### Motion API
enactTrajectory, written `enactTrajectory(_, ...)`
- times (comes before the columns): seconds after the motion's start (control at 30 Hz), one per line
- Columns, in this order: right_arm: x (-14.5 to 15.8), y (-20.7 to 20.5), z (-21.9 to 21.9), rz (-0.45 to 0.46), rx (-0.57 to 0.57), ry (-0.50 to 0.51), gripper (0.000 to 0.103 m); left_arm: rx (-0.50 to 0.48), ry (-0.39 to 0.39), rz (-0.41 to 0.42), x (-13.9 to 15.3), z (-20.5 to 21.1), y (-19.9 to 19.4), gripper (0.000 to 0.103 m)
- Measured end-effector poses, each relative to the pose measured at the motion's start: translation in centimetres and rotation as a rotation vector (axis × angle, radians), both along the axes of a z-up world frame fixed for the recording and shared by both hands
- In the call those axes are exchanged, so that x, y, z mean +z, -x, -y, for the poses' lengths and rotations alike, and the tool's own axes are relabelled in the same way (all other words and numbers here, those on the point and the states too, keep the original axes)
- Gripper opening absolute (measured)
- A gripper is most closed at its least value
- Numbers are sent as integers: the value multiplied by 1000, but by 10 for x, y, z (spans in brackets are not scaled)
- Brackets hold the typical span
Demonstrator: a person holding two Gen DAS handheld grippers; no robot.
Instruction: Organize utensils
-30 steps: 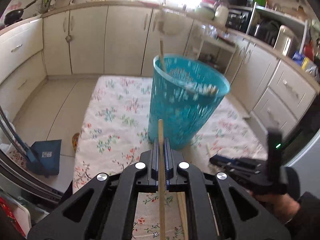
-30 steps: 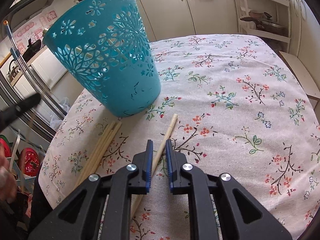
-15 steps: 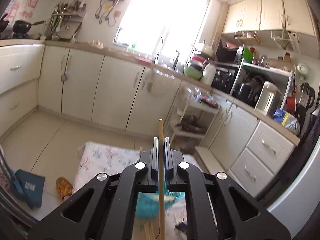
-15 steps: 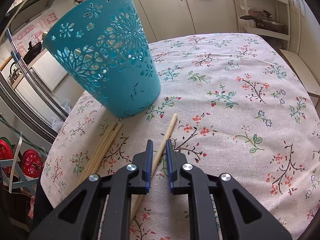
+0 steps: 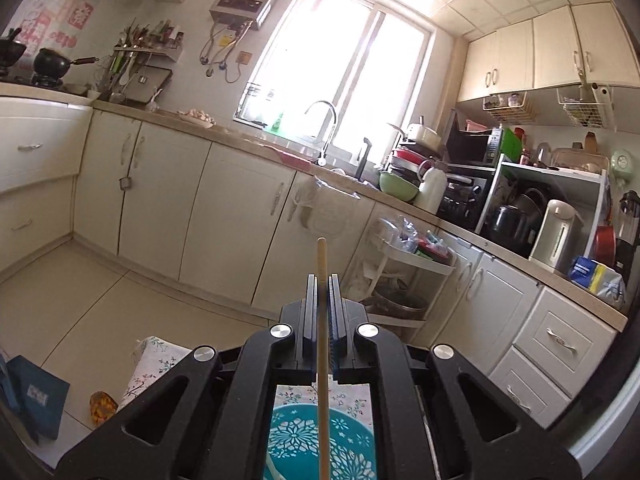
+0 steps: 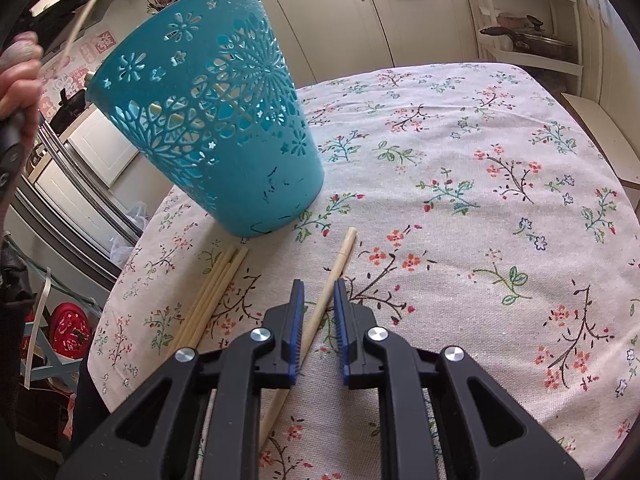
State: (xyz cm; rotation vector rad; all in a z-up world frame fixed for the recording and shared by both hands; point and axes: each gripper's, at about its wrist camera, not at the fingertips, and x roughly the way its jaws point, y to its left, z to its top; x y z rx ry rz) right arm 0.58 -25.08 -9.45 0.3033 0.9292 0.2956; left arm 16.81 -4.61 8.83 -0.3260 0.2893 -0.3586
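Observation:
My left gripper (image 5: 322, 280) is shut on a wooden chopstick (image 5: 322, 320), held upright high above the teal perforated basket (image 5: 320, 444), whose rim shows below between the gripper arms. In the right wrist view the basket (image 6: 224, 120) stands on the floral tablecloth (image 6: 480, 200) with chopsticks inside. My right gripper (image 6: 319, 288) is open, its jaws on either side of a single chopstick (image 6: 336, 268) lying on the cloth. A bundle of several chopsticks (image 6: 216, 292) lies to its left. The left hand with its chopstick shows at top left (image 6: 20, 68).
Kitchen cabinets (image 5: 224, 224), a sink with tap (image 5: 324, 132) and a cluttered counter (image 5: 520, 216) surround the table. A trolley shelf (image 5: 408, 264) stands by the cabinets. The table's left edge (image 6: 120, 280) is near the chopstick bundle.
My left gripper rose and tilted upward with the chopstick, from beside the basket to above it. The right gripper stayed over the lying chopstick.

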Motion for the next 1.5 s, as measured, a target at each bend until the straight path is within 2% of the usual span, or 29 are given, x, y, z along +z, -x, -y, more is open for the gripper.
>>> enactTrajectory(0.23, 0, 0, -1, 2, 3, 0, 18, 6, -27, -25, -21, 9, -11, 5)
enactTrajectory(0.67, 1, 0, -1, 2, 2, 0, 19, -36, -193, -113, -57, 18, 12, 6)
enactTrajectory(0.77, 0, 0, -1, 2, 2, -2, 19, -12, -200, -121, -57, 0, 30, 15)
enactTrajectory(0.83, 0, 0, 0, 1, 2, -3, 19, 17, -192, -117, -55, -16, 42, 31)
enactTrajectory(0.9, 0, 1, 0, 0, 1, -4, 19, 68, -177, -114, -55, -37, 56, 40)
enactTrajectory(1.03, 2, 3, -2, 2, -6, 25, 19, 155, -185, -147, -70, -72, 77, 47)
enactTrajectory(1.13, 4, 3, -11, 7, -13, 82, 19, 185, -235, -224, -99, -84, 81, 52)
enactTrajectory(1.23, 7, 5, -24, 18, -2, 169, 19, 191, -274, -287, -129, -85, 81, 58)
enactTrajectory(1.33, 9, 9, -35, 24, 83, 255, 19, 177, -318, -343, -154, -78, 77, 66)
enactTrajectory(1.4, 11, 9, -32, 5, 103, 274, 18, 163, -334, -365, -164, -71, 75, 70)
enactTrajectory(1.5, 12, 5, -25, -22, 67, 267, 19, 151, -349, -386, -177, -64, 72, 76)
